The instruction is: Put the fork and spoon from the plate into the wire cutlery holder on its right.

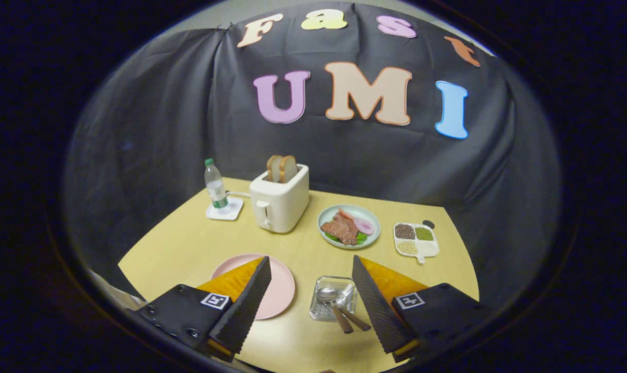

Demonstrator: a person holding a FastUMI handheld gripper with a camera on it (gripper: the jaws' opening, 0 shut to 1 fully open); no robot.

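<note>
Between the two spread fingers, down on the yellow desk [189, 243], stands the wire cutlery holder [332, 304], and both the spoon [327, 296] and the fork [350, 305] already sit in it, heads down in the basket and brown handles leaning out toward the camera. The pink plate [279, 287] just left of the holder looks bare, though one finger covers part of it. The tool [311, 298] is wide open and grips nothing, raised well above the desk.

By my reading, the placing is done, so the remaining hazards come from clearing away. The two handles stick out over the holder's near rim, close under the right-hand finger; a low or sideways pull-back could catch one and lever the light wire basket over, spilling both pieces onto the desk. The holder seems small and light, so even a brush on its rim might slide it against the plate. The handles lean rather than stand, and a knock could flip the fork out.

Farther off, the white toaster [279, 202] with bread in it, the water bottle [215, 187] on its coaster, the green plate of food [349, 226] and the divided tray of grains [416, 239] stand well beyond the fingers, at risk only if the tool swings forward.
</note>
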